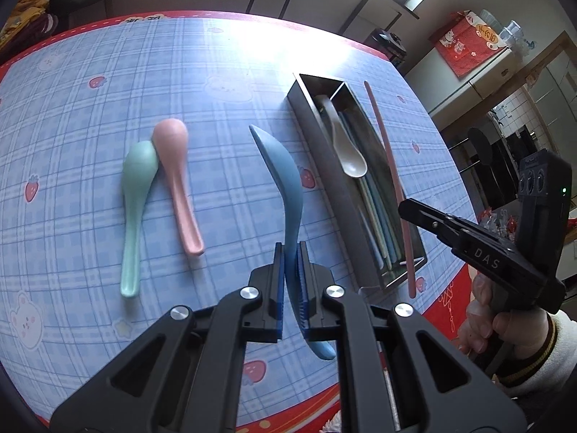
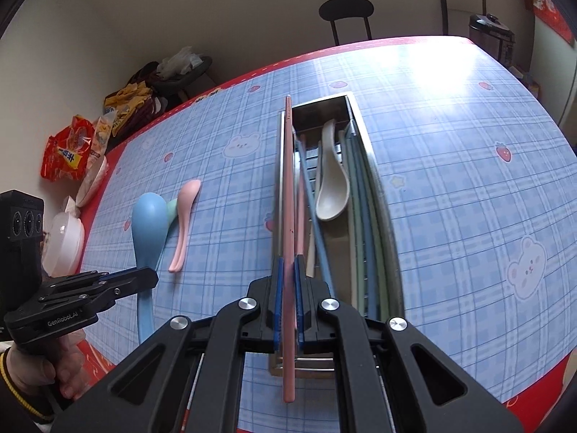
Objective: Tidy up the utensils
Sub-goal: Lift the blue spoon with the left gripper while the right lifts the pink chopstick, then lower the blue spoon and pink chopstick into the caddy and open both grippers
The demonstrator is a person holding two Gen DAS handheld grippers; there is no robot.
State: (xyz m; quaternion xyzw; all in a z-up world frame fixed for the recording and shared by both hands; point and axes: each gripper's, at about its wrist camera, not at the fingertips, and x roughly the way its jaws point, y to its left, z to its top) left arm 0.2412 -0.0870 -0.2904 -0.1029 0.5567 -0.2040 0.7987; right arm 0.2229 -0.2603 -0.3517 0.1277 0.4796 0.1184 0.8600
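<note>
Left wrist view: the left gripper (image 1: 291, 288) is clamped on the handle of a blue spoon (image 1: 285, 176), whose bowl points to the far side above the checked tablecloth (image 1: 90, 144). Left of it lie a green spoon (image 1: 135, 209) and a pink spoon (image 1: 178, 184) — their bowls touching. To the right stands a metal tray (image 1: 310, 137) (a white spoon (image 1: 344, 144) and several chopsticks lie inside).

Right wrist view: the right gripper (image 2: 287, 303) is closed on a pink chopstick (image 2: 287, 216), held lengthwise over the tray's left wall — whether it touches the rim I cannot tell.
</note>
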